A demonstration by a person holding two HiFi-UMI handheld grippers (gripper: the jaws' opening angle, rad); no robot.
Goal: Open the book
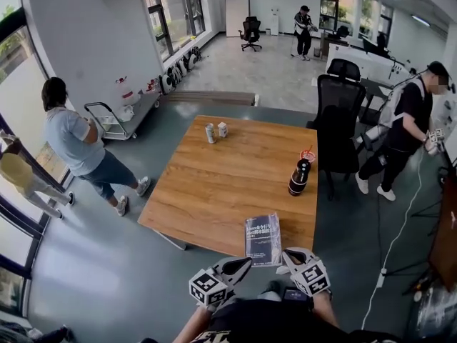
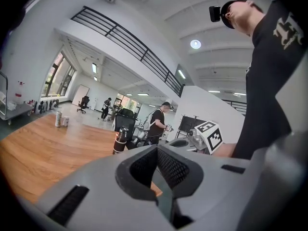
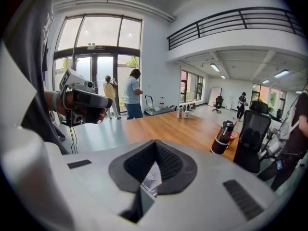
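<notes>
Head view: book [image 1: 263, 239] is lying flat and closed at the 6 o'clock edge of the wooden table [image 1: 214, 184], long axis running 6-to-12. Cover is showing dark, glossy and rectangular, with pale print. Left gripper [image 1: 241, 264] is hovering just beside its 7 o'clock corner, right gripper [image 1: 288, 256] at 5. Both jaw pairs are sitting fully closed, gripping nothing. Dark cylindrical bottle [image 1: 299, 176] is standing at 1 o'clock of the book.

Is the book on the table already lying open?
No, the book lies closed, cover up, at the near edge of the wooden table.
</notes>
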